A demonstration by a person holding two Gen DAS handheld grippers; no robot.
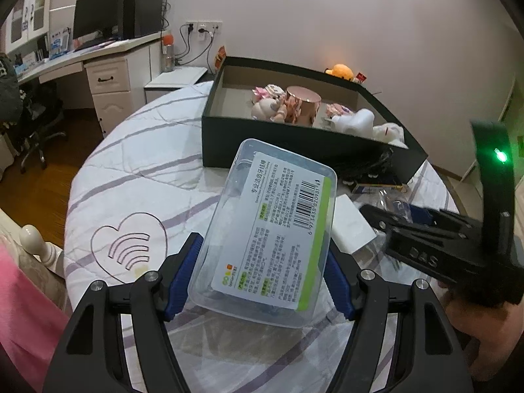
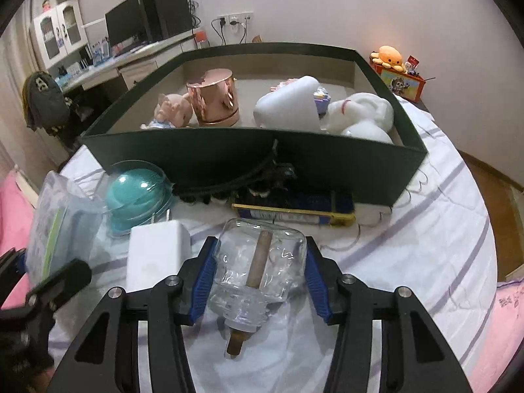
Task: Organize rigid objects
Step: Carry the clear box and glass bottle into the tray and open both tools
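— What did the left gripper (image 1: pixel 262 278) have?

— A clear plastic box (image 1: pixel 268 229) with a printed label, clamped between its blue pads and lifted over the quilted table (image 1: pixel 131 170).

— And the right gripper (image 2: pixel 258 278)?

— Its pads pressed both sides of a small glass jar (image 2: pixel 258 262) lying on its side, just in front of the dark green box (image 2: pixel 229 160) of toys.

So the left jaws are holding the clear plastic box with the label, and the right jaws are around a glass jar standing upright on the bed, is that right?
Not quite. The glass jar lies on its side between the right jaws, a brown stick running through its mouth, as the right wrist view shows. The left jaws do hold the clear plastic box with the label.
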